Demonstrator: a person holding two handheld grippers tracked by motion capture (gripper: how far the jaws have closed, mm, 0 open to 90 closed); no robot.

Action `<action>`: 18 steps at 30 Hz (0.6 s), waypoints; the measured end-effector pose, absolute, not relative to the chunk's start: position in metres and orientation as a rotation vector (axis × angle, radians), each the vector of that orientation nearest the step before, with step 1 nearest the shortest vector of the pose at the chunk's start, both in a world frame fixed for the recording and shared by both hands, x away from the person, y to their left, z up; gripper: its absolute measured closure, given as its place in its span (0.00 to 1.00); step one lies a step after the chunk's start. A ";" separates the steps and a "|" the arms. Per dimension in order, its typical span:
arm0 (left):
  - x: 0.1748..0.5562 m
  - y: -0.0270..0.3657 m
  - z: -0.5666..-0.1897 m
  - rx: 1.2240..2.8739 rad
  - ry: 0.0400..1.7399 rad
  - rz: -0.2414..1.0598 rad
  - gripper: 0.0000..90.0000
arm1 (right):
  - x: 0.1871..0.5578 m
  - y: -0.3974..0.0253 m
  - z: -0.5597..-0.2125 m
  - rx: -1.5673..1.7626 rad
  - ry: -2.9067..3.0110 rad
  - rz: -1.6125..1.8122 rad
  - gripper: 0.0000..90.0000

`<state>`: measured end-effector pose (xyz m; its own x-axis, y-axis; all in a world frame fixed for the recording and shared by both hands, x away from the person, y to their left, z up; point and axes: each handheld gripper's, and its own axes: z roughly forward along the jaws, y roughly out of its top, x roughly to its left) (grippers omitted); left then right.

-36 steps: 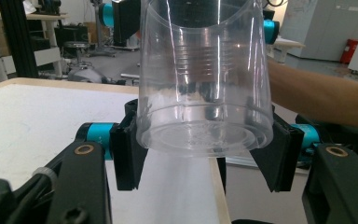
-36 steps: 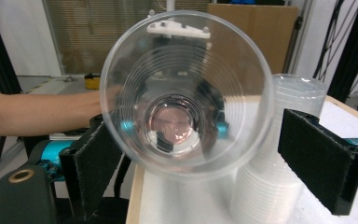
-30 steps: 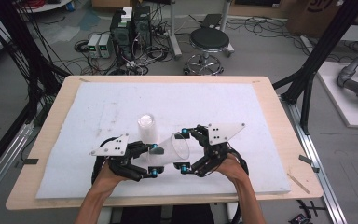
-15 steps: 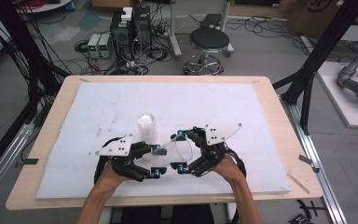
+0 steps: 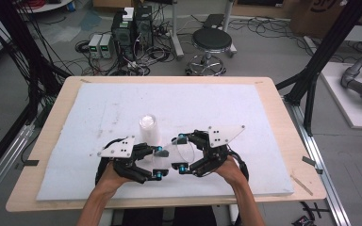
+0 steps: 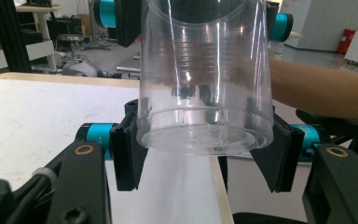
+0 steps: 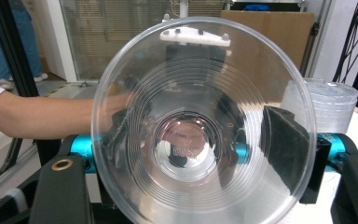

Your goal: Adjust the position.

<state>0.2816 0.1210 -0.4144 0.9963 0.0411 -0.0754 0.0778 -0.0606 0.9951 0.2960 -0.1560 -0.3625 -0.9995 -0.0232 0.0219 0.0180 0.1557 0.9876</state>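
A clear plastic cup [image 5: 171,153] lies on its side just above the white mat, held between my two grippers, which face each other near the table's front edge. My left gripper [image 5: 158,163] is shut on the cup's base end; in the left gripper view the cup [image 6: 205,84] sits base-first between the black pads [image 6: 127,154]. My right gripper [image 5: 181,153] is shut on the wider rim end. The right gripper view looks straight into the cup's open mouth [image 7: 200,140], with a pad [image 7: 284,154] against its wall. An upright stack of clear cups [image 5: 148,128] stands just behind the left gripper.
The white foam mat [image 5: 245,117] covers most of the wooden table [image 5: 283,108]. The cup stack [image 7: 332,108] stands close at the right of the right gripper view. A forearm [image 6: 317,88] crosses behind the cup. A stool [image 5: 211,40] and electronics sit on the floor beyond.
The left gripper has edged slightly right toward the right gripper. The cup stays between the two grippers and the stack has not moved.
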 end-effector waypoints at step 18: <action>0.282 0.122 -0.413 1.636 0.087 -0.025 0.46 | 0.296 -0.156 -0.363 0.013 -2.346 -2.025 0.39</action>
